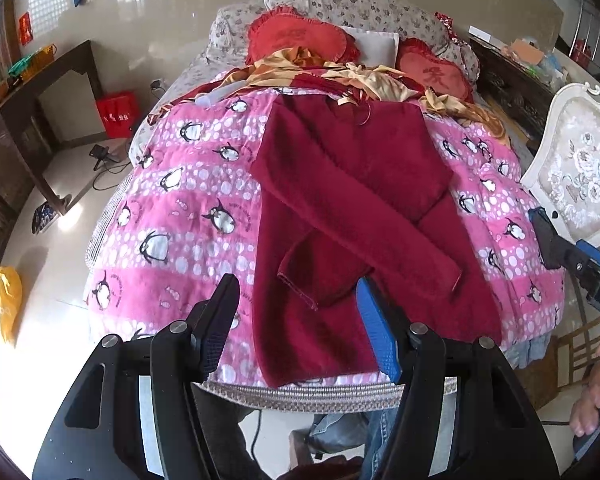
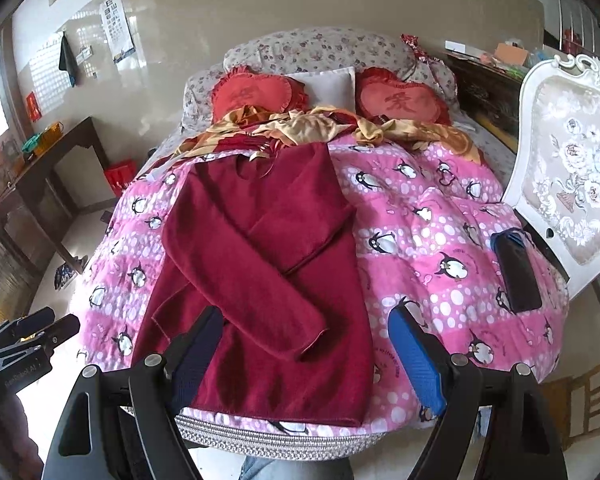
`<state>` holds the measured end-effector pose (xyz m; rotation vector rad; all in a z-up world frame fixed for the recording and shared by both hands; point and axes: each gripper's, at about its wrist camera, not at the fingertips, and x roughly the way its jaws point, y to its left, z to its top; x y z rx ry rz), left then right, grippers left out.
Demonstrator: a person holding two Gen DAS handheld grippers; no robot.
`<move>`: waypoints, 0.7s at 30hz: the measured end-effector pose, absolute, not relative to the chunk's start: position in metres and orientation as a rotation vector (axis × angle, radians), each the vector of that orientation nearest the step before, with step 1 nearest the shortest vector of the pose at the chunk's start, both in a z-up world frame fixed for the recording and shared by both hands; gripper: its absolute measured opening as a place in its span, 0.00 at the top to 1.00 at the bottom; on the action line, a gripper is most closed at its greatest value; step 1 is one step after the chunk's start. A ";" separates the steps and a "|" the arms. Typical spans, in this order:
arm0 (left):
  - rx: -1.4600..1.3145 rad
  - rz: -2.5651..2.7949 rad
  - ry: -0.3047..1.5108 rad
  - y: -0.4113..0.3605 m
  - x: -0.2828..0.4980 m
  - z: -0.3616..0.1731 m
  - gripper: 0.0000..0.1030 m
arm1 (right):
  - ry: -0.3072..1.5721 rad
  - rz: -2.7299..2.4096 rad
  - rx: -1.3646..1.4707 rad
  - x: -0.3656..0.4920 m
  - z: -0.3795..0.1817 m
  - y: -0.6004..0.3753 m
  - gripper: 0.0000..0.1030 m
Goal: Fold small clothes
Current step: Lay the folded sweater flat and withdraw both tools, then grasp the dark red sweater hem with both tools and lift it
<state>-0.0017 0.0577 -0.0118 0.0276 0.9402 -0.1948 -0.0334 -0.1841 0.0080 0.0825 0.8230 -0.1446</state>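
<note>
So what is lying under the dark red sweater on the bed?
The red sweater lies flat on a pink penguin blanket, which shows all around it. Both sleeves are folded across its front. Whatever is directly beneath the sweater, or under the blanket, is covered and cannot be seen.

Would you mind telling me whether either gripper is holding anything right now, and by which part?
Nothing is held. The left gripper and right gripper both stand open above the near end of the red sweater, with no fabric pinched between their fingers.
</note>
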 end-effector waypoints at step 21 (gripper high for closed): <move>-0.045 -0.175 1.106 0.053 0.236 -0.066 0.41 | 0.886 0.077 0.243 0.139 -0.028 -0.270 0.20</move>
